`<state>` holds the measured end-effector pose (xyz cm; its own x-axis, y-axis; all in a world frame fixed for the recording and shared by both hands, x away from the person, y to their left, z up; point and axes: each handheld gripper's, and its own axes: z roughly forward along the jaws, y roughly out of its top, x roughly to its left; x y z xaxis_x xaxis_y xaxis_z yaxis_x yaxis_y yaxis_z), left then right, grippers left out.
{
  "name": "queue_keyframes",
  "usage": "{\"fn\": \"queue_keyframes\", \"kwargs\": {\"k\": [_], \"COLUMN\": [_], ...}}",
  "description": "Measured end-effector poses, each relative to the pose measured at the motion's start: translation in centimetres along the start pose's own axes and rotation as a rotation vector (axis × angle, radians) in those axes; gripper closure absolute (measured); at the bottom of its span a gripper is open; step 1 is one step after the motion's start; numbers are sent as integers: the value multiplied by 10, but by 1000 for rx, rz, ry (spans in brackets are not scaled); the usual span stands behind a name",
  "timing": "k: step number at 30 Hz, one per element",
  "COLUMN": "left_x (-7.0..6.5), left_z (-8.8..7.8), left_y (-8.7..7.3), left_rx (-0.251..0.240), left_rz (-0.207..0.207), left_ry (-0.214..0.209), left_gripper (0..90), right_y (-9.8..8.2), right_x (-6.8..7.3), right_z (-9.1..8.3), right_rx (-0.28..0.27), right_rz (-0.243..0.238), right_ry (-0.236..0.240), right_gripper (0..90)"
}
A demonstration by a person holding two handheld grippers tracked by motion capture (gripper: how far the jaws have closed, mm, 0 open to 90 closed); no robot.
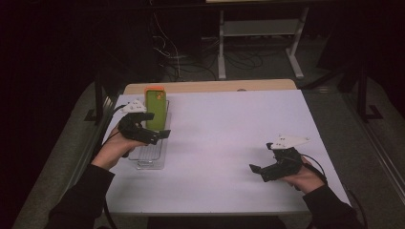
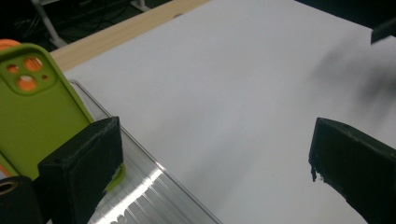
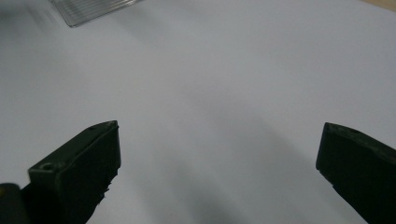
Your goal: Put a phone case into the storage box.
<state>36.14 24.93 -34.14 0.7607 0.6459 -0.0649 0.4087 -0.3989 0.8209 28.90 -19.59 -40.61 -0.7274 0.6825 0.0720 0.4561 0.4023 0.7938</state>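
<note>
Beside the wide-open left gripper [image 1: 152,125], a green phone [image 1: 155,109] lies on a clear tray [image 1: 152,160], apparently touching one jaw; the right gripper [image 1: 261,166], likewise open, hovers well apart.

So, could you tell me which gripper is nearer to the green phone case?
Left. The left gripper hovers right beside the green phone case, jaws open. The right gripper sits far across the table, also open.
</note>
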Motion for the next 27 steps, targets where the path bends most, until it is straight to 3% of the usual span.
{"fn": "queue_keyframes", "kwargs": {"k": [2, 12, 27], "left_x": [-4, -16, -28], "left_z": [-1, -1, 0], "left_y": [-6, -33, -65], "left_rx": [-1, -4, -9], "left_rz": [17, 17, 28], "left_ry": [-1, -27, -25], "left_gripper": [27, 28, 28], "right_y": [1, 5, 6], "right_x": [-1, 0, 1], "right_z": [-1, -2, -2], "right_rx": [-8, -4, -6], "right_rz": [-2, -4, -9], "right_ry": [-2, 0, 3], "right_gripper": [0, 0, 0]}}
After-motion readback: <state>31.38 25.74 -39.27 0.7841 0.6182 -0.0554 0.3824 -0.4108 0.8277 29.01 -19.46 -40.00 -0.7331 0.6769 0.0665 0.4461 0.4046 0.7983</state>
